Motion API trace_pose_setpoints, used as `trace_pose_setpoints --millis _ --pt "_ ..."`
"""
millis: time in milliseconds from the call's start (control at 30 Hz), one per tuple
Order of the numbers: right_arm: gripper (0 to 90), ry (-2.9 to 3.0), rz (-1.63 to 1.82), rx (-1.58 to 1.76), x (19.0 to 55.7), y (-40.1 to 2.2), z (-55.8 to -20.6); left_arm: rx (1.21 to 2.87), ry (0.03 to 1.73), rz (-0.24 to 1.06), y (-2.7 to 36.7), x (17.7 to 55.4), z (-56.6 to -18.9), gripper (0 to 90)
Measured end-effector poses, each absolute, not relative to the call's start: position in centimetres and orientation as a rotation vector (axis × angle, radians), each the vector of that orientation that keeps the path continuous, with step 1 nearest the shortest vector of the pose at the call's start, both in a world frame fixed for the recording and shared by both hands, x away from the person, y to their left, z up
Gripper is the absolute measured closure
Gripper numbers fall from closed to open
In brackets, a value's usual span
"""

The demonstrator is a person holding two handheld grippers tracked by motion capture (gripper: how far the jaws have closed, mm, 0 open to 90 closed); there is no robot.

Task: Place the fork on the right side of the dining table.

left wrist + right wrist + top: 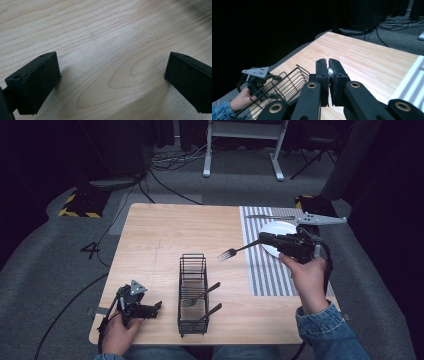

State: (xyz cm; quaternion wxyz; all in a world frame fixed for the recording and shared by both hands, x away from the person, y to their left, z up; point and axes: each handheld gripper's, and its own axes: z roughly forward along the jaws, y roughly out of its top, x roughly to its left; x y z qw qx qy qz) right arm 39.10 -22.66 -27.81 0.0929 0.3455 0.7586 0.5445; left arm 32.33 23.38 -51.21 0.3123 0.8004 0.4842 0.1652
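A silver fork (235, 251) hangs above the table, tines pointing left, its handle clamped in my right gripper (262, 239), which is shut on it. In the right gripper view the jaws (328, 62) press together on a sliver of the metal handle (330, 72). A black wire basket (192, 292) stands at the middle front of the table and holds two utensils (200, 296); it also shows as the wire basket (287, 82). My left gripper (157, 307) rests low at the table's front left, open, with bare wood between its jaws (112, 75).
A striped mat (270, 270) covers the table's right side, with a white plate (277, 227) on it and another utensil (270, 216) at its far edge. The wooden table (160, 235) has a wide bare area to the left. Cables lie on the floor beyond.
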Motion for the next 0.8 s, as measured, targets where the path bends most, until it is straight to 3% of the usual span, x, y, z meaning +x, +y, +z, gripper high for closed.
trace_pose_setpoints --millis 800 --pt "86.3 2.113 1.423 1.299 41.6 -29.9 -30.7 2.114 1.278 0.434 23.4 32.3 -51.2 0.2"
